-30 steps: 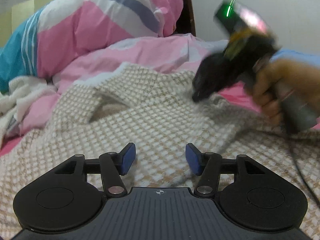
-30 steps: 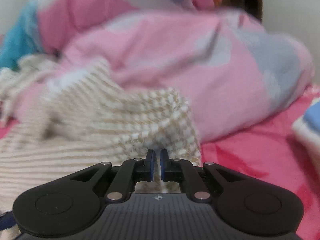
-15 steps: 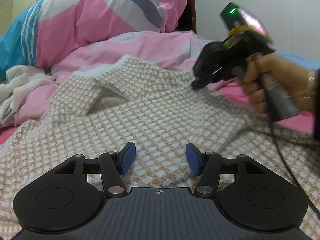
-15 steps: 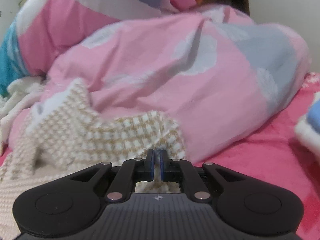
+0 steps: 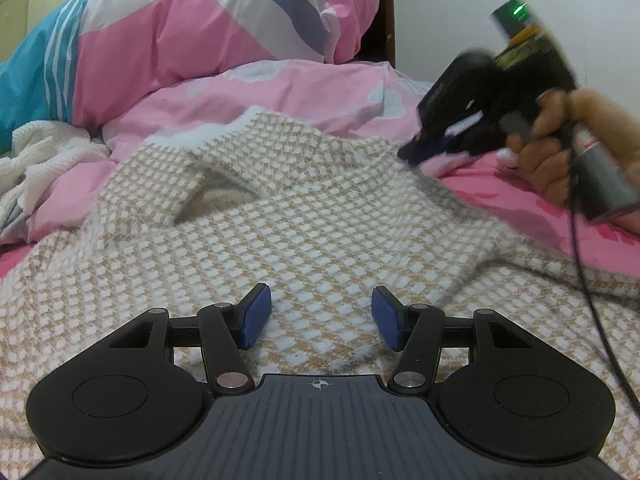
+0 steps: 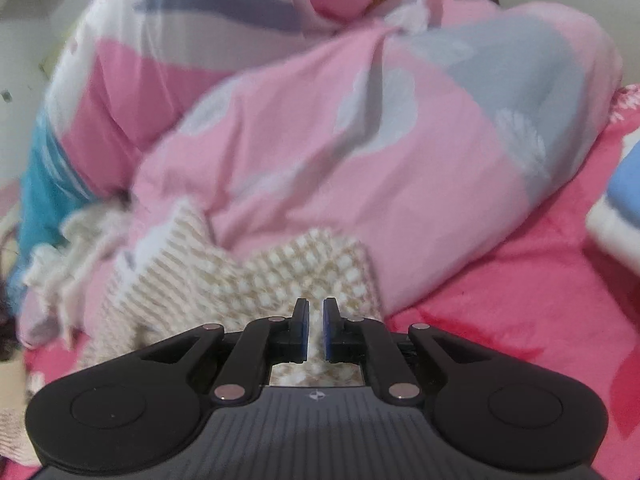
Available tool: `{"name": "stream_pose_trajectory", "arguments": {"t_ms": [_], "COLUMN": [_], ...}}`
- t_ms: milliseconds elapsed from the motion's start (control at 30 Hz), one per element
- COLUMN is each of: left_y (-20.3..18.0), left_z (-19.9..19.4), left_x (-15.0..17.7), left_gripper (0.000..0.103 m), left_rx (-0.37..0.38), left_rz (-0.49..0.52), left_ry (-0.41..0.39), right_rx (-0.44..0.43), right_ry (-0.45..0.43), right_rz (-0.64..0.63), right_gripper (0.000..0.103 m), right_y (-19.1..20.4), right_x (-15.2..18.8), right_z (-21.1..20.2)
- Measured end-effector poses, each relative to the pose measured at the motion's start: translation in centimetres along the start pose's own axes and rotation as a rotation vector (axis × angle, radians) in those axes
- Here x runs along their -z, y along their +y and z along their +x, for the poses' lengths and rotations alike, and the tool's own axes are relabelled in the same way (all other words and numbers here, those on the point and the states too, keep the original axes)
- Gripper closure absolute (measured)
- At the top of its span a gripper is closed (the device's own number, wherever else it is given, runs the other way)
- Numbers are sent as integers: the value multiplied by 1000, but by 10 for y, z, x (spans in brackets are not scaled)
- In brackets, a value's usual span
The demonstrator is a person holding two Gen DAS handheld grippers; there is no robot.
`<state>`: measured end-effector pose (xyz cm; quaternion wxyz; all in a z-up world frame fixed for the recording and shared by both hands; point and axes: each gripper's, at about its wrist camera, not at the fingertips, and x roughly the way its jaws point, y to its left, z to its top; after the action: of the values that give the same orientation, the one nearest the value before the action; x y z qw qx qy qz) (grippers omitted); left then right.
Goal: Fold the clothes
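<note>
A beige-and-white checked knit sweater [image 5: 312,216] lies spread across the pink bed sheet [image 5: 520,204], its neckline toward the heaped bedding; one shoulder corner is lifted off the sheet. My right gripper [image 6: 316,330] has that corner, the two blue pads nearly together with a fold of the knit pinched between them; from the left wrist view the same gripper [image 5: 424,150] is blurred, its tip at the sweater's raised edge, a hand [image 5: 560,148] wrapped around its handle and a black cable [image 5: 592,304] trailing over the fabric. My left gripper [image 5: 320,318] hovers low over the sweater's body, pads spread wide apart, nothing between them. Behind the sweater a pink quilt [image 6: 380,152] with grey and white patches is bunched up, a pink, white and teal pillow [image 5: 168,36] above it; a white knit garment [image 5: 44,156] sits crumpled at the far left.
</note>
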<state>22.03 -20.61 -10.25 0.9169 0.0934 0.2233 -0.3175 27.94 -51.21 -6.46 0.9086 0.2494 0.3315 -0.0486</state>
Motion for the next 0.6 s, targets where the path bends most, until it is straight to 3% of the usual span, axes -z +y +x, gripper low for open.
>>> {"name": "stream_pose_trajectory", "arguments": {"t_ms": [67, 133, 200, 333, 500, 600], "left_y": [5, 17, 30, 45, 55, 55], "left_z": [-1, -1, 0, -1, -5, -5], "left_x": [0, 1, 1, 2, -3, -14], "left_gripper": [47, 47, 47, 48, 47, 47], "left_rx": [-11, -15, -24, -22, 28, 25], "left_rz": [-35, -105, -181, -278, -331, -312], "left_ry": [-7, -8, 0, -6, -4, 40], "right_rx": [38, 13, -13, -105, -212, -262], "right_ry": [-12, -60, -85, -42, 1, 13], "right_rz": [19, 108, 141, 146, 152, 150], "right_gripper": [101, 100, 97, 96, 96, 96], "right_y": [-2, -8, -11, -11, -18, -24], "right_x": [-3, -7, -6, 7, 46, 69], "right_z": [16, 13, -2, -45, -57, -56]}}
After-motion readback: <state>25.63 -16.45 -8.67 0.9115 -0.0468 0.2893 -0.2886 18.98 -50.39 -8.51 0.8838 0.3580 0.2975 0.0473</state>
